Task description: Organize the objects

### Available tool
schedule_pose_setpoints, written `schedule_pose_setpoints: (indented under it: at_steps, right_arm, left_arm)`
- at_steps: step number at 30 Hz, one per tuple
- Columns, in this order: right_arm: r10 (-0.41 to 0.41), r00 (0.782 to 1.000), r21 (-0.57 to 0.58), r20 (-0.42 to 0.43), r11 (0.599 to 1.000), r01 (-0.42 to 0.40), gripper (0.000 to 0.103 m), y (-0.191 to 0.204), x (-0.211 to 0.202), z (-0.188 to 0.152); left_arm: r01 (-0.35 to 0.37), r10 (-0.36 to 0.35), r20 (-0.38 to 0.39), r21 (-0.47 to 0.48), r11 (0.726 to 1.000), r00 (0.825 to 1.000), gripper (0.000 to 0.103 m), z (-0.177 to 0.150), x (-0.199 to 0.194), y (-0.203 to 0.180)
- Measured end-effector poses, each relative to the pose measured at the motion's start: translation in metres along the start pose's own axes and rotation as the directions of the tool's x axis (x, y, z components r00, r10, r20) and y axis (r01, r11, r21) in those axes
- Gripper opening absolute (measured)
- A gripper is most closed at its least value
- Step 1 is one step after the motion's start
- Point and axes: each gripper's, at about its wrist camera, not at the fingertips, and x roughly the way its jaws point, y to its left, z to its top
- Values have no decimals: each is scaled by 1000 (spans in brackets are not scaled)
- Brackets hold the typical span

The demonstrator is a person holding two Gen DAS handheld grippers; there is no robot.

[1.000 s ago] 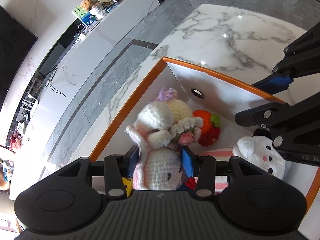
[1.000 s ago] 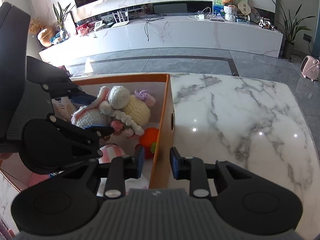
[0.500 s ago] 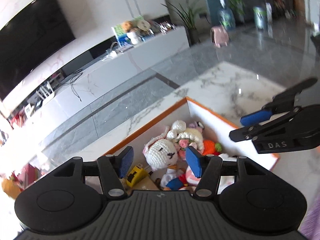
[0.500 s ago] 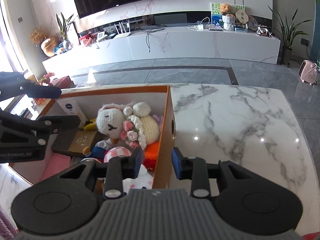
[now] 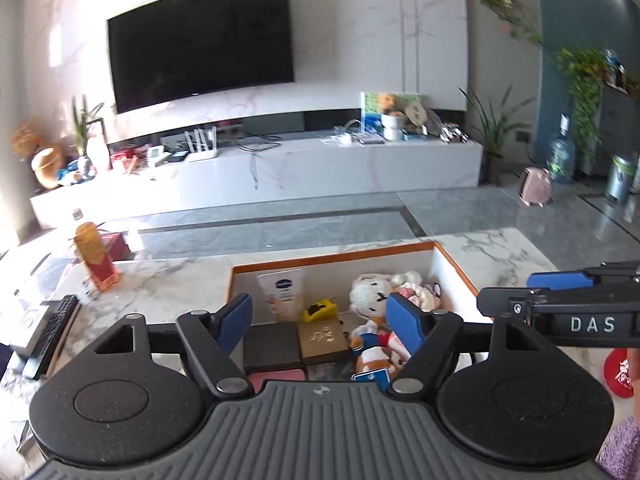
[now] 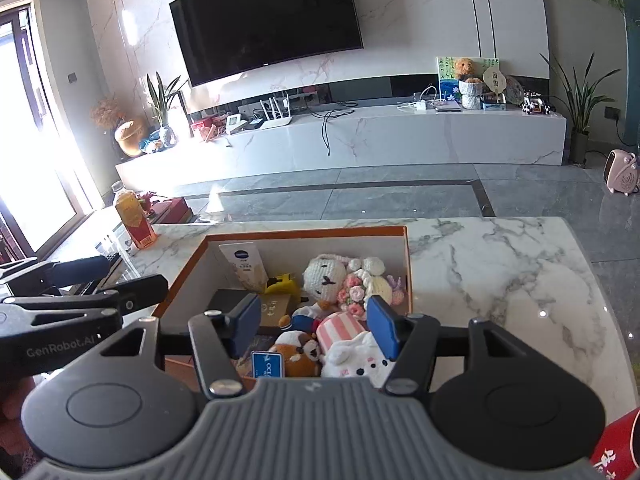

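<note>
Both grippers hang above the near side of the orange-rimmed box (image 6: pixel 405 248), which sits on the marble table (image 6: pixel 500 264) toward its left end. The box is already packed: crocheted white bunny (image 6: pixel 325 276) with its flower bouquet (image 6: pixel 352 294) against the far right wall, lotion tube (image 6: pixel 245 266) leaning in the far left corner, yellow toy (image 6: pixel 282 283) beside it, gold box (image 5: pixel 323 340) and dark box (image 5: pixel 271 346) low on the left, a pink striped toy (image 6: pixel 340 326) and white plush (image 6: pixel 360 360) at the near wall. Judged: the sorting looks close to done. If you reach in again, come straight down over 1 item and keep clear of the box rim, because the soft toys overlap and a slanted approach would drag a neighbour. Left gripper (image 5: pixel 320 316): fingers spread wide, holding nothing, touching nothing. Right gripper (image 6: pixel 314 322): fingers likewise wide apart, empty, above the toys. An orange drink bottle (image 6: pixel 134 220) stands at the table's far left corner, outside the box.
</note>
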Motion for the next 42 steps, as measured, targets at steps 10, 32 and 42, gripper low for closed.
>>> schedule_pose_setpoints:
  at_steps: [10, 32, 42]
  right_arm:
    - [-8, 999, 13, -41, 1000, 9, 67, 33, -9, -27]
    - [-154, 985, -32, -73, 988, 152, 75, 58, -1, -79]
    - [-175, 979, -38, -101, 984, 172, 75, 59, 2, -90]
  left_arm:
    - [-52, 44, -87, -87, 995, 995, 89, -28, -6, 24]
    - [-50, 36, -192, -69, 996, 981, 89, -77, -2, 25]
    - [-57, 44, -214, -54, 997, 976, 89, -81, -2, 20]
